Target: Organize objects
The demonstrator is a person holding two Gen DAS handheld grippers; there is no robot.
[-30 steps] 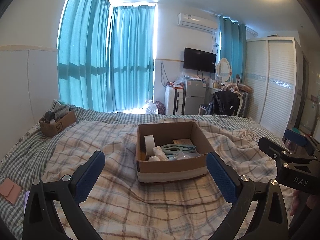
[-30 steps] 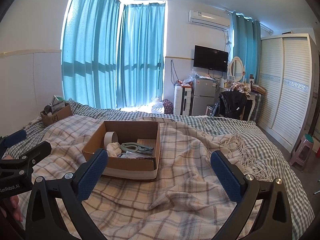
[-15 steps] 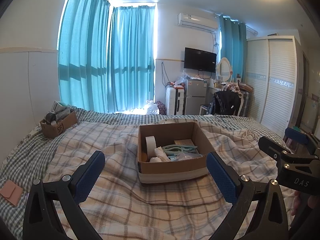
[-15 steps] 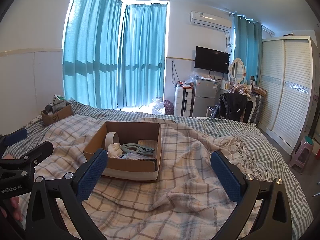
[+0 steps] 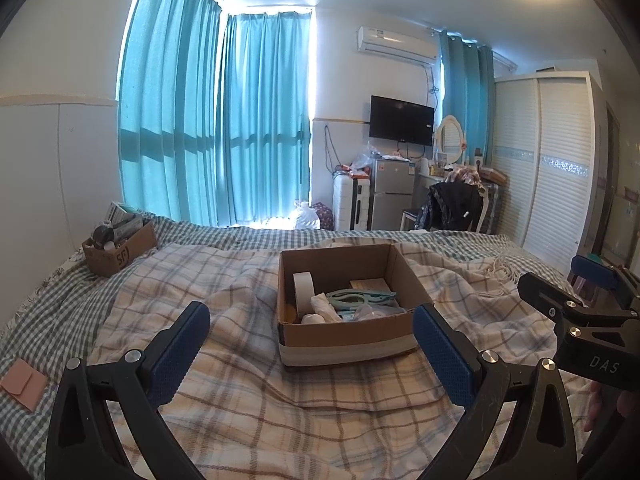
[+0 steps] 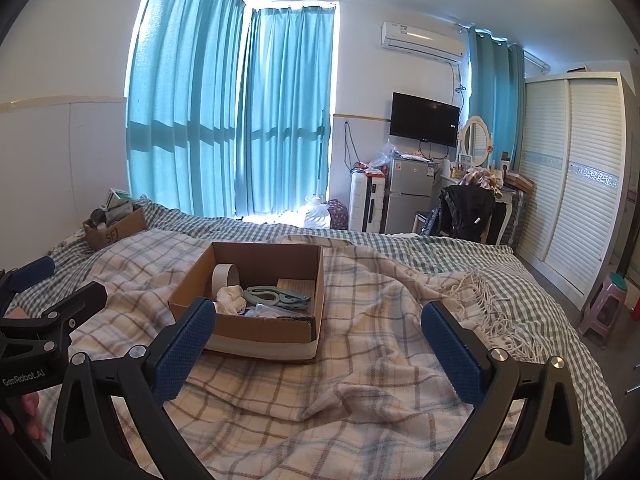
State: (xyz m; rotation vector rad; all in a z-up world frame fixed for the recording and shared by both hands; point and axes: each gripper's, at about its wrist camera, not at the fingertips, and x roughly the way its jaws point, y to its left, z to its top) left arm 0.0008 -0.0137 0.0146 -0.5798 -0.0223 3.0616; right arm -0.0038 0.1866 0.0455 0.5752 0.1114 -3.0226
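Observation:
An open cardboard box [image 5: 344, 340] sits on the plaid blanket [image 5: 240, 392] in the middle of the bed. It holds a roll of white tape [image 5: 303, 290], a crumpled white tissue [image 5: 322, 308], a pale green folding hanger [image 5: 356, 298] and a tan card [image 5: 370, 283]. The box also shows in the right wrist view [image 6: 256, 332]. My left gripper [image 5: 310, 350] is open and empty, just short of the box's front. My right gripper [image 6: 318, 344] is open and empty, to the right of the box front.
A second cardboard box [image 5: 118, 249] full of small items stands at the bed's far left by the wall. A pink folded card [image 5: 24, 382] lies on the checked sheet at the near left. A wardrobe [image 6: 576, 184], stool [image 6: 606, 300], fridge and chair stand beyond the bed.
Both views have risen slightly and the box sits a little lower and nearer in frame. Both grippers stay open and empty.

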